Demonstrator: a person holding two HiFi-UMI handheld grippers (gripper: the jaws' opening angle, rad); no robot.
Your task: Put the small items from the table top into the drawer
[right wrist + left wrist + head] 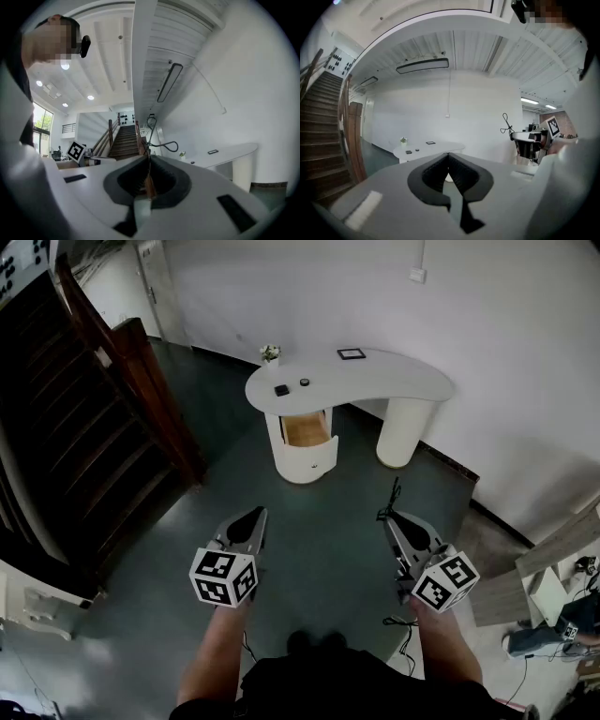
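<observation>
Well short of the table (394, 381), left gripper (253, 515) and right gripper (390, 518) sit closed, empty; next, approach the small items (281, 390).

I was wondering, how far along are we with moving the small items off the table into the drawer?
Barely begun. Done: the drawer looks open, its wooden inside showing. In hand: nothing; the left gripper and right gripper are both shut and empty, well short of the table. Left to do: the square dark item and the round dark item lie on the tabletop, not yet picked up.
</observation>
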